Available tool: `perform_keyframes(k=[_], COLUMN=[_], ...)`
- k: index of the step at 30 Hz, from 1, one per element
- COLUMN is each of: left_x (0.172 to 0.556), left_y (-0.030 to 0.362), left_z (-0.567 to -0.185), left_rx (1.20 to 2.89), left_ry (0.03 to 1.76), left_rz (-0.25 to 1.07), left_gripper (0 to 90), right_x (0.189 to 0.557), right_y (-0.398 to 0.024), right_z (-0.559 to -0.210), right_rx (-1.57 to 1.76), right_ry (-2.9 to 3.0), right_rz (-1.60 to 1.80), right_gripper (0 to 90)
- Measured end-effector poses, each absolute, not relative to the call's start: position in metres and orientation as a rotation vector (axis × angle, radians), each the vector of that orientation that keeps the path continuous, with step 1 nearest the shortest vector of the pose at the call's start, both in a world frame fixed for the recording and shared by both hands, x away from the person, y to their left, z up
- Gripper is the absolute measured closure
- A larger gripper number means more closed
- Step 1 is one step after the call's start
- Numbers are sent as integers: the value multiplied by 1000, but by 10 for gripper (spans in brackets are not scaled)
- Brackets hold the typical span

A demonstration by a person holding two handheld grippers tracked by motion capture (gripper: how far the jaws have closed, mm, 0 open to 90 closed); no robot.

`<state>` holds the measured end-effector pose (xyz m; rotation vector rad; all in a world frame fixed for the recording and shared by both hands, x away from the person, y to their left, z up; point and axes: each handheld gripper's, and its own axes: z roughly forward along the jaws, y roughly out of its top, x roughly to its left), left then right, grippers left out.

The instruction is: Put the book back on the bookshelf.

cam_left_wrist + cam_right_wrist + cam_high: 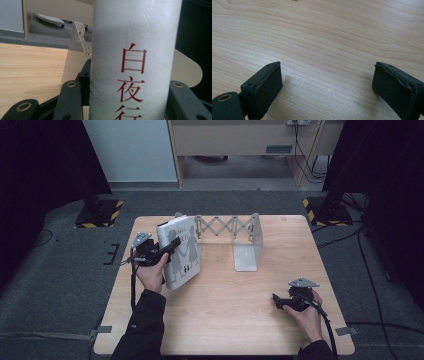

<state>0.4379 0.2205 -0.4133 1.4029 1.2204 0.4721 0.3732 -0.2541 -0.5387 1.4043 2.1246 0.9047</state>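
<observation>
A thick white book with grey figures on its cover (180, 252) stands tilted at centre left of the high view on a pale wooden table (225, 320). The left gripper (167, 251) clamps its spine, which bears red characters. Just right of the book stands a white metal expanding bookend rack (240, 237). At lower right, the right gripper (276, 301) rests apart, jaws spread wide, holding nothing.
</observation>
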Motion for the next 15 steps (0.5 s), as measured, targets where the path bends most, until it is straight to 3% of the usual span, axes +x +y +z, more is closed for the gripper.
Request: perform_keyframes(k=[15], left_x=[456], left_y=[208], left_z=[-421], left_rx=[1411], left_ry=[1218], left_rz=[533], left_gripper=[516], right_x=[373], right_y=[-254], right_z=[-539], right_rx=[1407], right_ry=[2126], right_rz=[905], right_gripper=[93])
